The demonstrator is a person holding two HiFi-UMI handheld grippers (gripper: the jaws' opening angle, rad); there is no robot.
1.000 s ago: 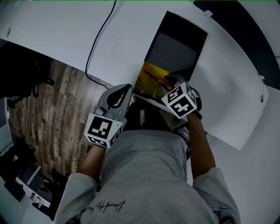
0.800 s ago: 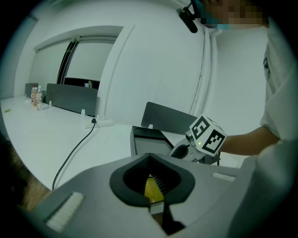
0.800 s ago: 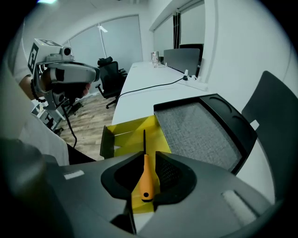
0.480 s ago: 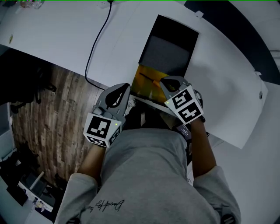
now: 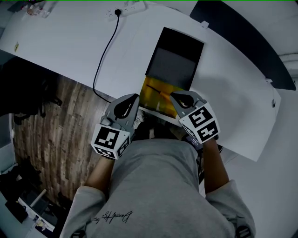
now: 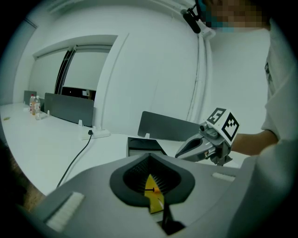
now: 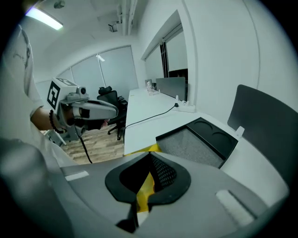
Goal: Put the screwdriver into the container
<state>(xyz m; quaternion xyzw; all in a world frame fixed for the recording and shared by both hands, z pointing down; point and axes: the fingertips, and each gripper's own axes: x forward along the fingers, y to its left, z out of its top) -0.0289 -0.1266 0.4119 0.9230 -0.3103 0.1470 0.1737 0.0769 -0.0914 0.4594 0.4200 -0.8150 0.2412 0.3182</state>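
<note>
A broad white table [image 5: 70, 42] with a smooth matte top fills most of the head view, and a floor of brown wood-grain planks [image 5: 60, 121] shows beside it. Below is the person's grey knit shirt [image 5: 158, 186], with a line of looping script across the back (too small and slanted to read).

On the table lies the container [image 5: 173, 67], a flat black rectangular tray. Its far end is bare black, its middle holds a pad of rough grey foam, and its near end is glossy yellow. A thin black cable [image 5: 103, 56] curves over the table from a white power strip [image 5: 128, 8].

The left gripper [image 5: 132, 100] and right gripper [image 5: 177, 97] are moulded grey plastic. Each carries a cube of black-and-white square markers, which bear no letters. Both hang just above the container's near edge. The left jaws are together and grip nothing. The right jaws have just been closing and now meet, with nothing between them.

The screwdriver [image 5: 162, 92], a slim dark shaft on an orange handle, lies on the yellow end inside the container, between the two gripper tips.
</note>
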